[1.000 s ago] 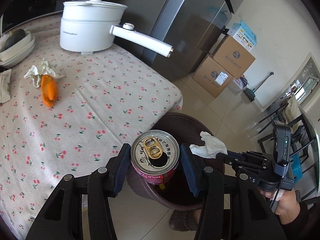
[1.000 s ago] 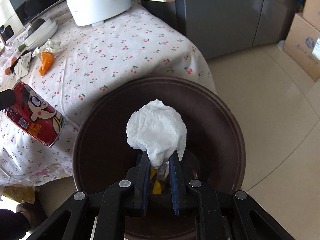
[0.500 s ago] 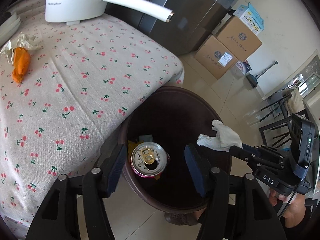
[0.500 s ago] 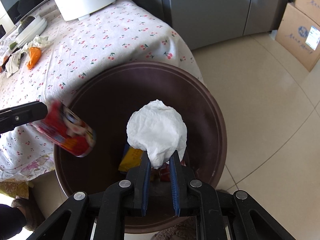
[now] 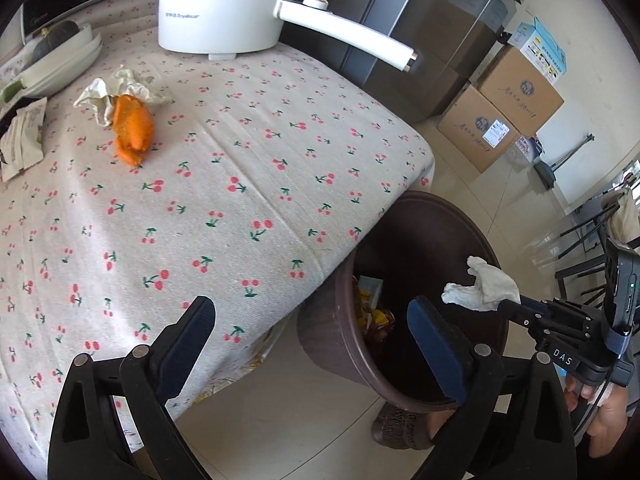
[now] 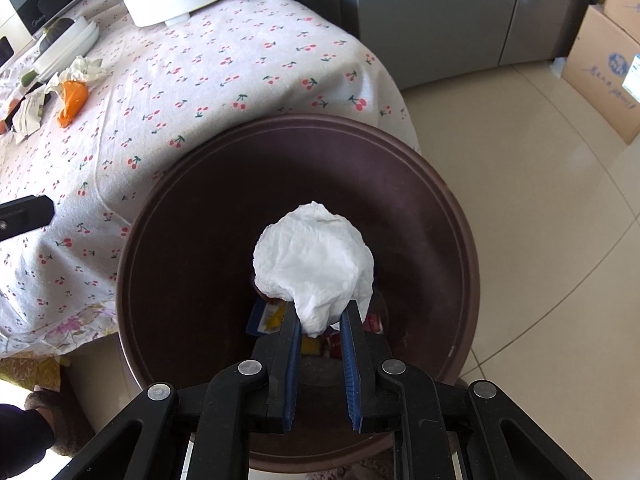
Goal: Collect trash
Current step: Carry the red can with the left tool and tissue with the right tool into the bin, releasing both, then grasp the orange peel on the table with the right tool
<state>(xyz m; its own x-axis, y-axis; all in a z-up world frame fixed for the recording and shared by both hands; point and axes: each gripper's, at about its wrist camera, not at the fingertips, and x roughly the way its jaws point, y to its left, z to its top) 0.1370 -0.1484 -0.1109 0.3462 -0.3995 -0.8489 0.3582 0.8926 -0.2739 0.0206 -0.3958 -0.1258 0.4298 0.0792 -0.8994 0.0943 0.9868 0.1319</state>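
- Right wrist view: the crumpled white tissue (image 6: 314,268) is pinched at its lower end between the nearly closed jaws of the right tongs (image 6: 320,316), hanging directly over the mouth of the brown bin (image 6: 460,236).
- Best release: part the jaws fully right there; the wad is light and may cling to a pad, so a small shake could help.
- Beneath the tongs, wrappers already lie at the bin's bottom.
- Left tongs (image 5: 312,344) have just been opening; they gape wide with nothing between them, straddling the tablecloth (image 5: 240,184) edge and the bin rim.
- Far ahead of the left tongs, orange peel (image 5: 132,128) and a crumpled paper (image 5: 120,88) wait near the white pot (image 5: 224,12).
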